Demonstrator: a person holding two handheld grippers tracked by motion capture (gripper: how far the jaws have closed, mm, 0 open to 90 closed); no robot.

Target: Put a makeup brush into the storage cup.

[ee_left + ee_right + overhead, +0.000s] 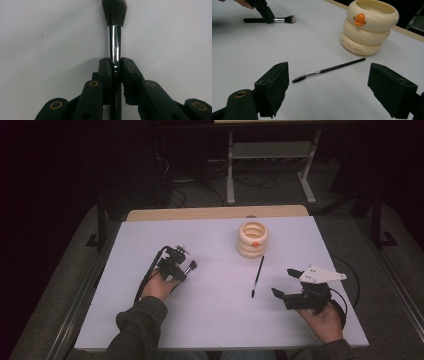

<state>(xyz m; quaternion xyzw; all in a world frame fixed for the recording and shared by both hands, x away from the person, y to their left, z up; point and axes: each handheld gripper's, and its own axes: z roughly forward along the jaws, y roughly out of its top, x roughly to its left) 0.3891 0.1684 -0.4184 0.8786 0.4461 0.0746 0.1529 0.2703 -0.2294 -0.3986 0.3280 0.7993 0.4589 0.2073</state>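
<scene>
I have the left gripper (115,65) pinched on the powder brush (115,37), its 2 pads pressing the chrome ferrule just below the dark bristles. I judge the grip sits there because the metal collar is the stiffest part and lies near the head, so the bristles can be steered without the handle swinging. The brush lies level on the white table (215,320), not yet lifted as far as I can tell; in the right gripper view its black handle and pale-tipped bristles (289,19) rest flat on the surface with the gripper coming down on it from above.

The right gripper (329,90) hangs with its jaws spread wide and nothing between them, aimed at the spoolie brush (329,68), which lies apart from both jaws. That wand sits just in front of the cream ring-stacked holder with the orange duck (369,27), handle end near its base, and the holder's open top suggests to me that the brushes are meant to go in there.

The left gripper view gives me the contact on the ferrule, which the high view (176,266) cannot resolve. The high view gives the layout: holder (252,240) toward the far side of the table, wand (257,276) between holder and right gripper (286,282), the 2 hands well apart.
</scene>
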